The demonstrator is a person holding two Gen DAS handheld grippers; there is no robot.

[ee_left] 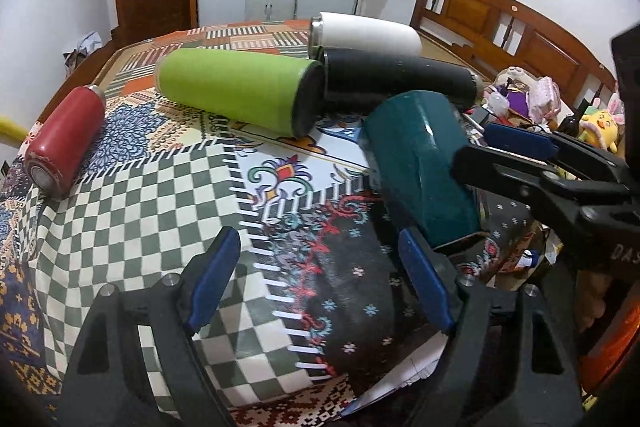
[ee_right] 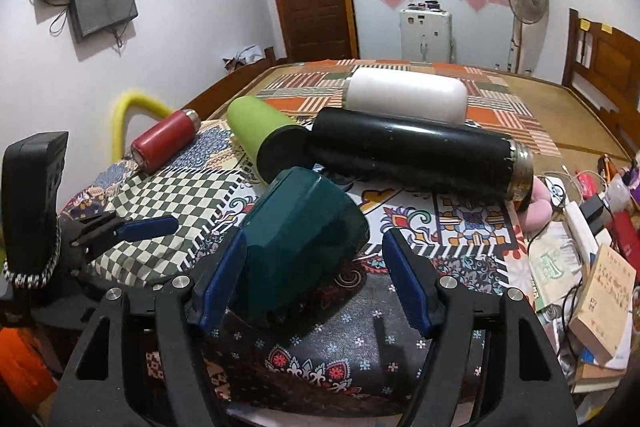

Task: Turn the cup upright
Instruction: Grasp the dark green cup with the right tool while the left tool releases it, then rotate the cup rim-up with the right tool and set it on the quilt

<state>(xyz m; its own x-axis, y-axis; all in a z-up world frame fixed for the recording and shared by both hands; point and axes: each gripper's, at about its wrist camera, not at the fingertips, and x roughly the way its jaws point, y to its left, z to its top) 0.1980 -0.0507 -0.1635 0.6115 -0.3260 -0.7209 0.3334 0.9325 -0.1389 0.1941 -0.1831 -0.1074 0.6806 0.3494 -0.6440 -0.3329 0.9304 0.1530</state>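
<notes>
Right, left wrist view first: left gripper (ee_left: pixel 320 279) at 6 o'clock, jaws wide, nothing between the blue pads, only patterned cloth (ee_left: pixel 152 211) under the gap. Teal cup (ee_left: pixel 420 163) at 3 o'clock of centre, tilted, not upright, rim end low toward the lens, just beyond the right-side pad. Right gripper (ee_left: pixel 490 147) reaching in from 3 o'clock, fingers either side of teal cup; contact hard to judge from this side. Green bottle (ee_left: pixel 240 93) lying on its side at 11 o'clock, black bottle (ee_left: pixel 400 79) lying behind at 1 o'clock and touching green bottle's dark end, white bottle (ee_left: pixel 368 33) lying just behind black bottle at 12. Red bottle (ee_left: pixel 64 139) lying at 9 o'clock, well apart from the rest.

Now right wrist view: right gripper (ee_right: pixel 314 279) at 6 o'clock, jaws wide around teal cup (ee_right: pixel 300 235); left-side pad touching cup wall, right-side pad clear of it, so no squeeze. Cup tipped, base pointing up toward 11, mouth down near the lens, resting on cloth (ee_right: pixel 440 223). Left gripper (ee_right: pixel 132 227) at 9 o'clock, near cup, apart from it. Green bottle (ee_right: pixel 264 131), black bottle (ee_right: pixel 412 151), white bottle (ee_right: pixel 404 95) lying around 12; red bottle (ee_right: pixel 164 141) at 10.
</notes>
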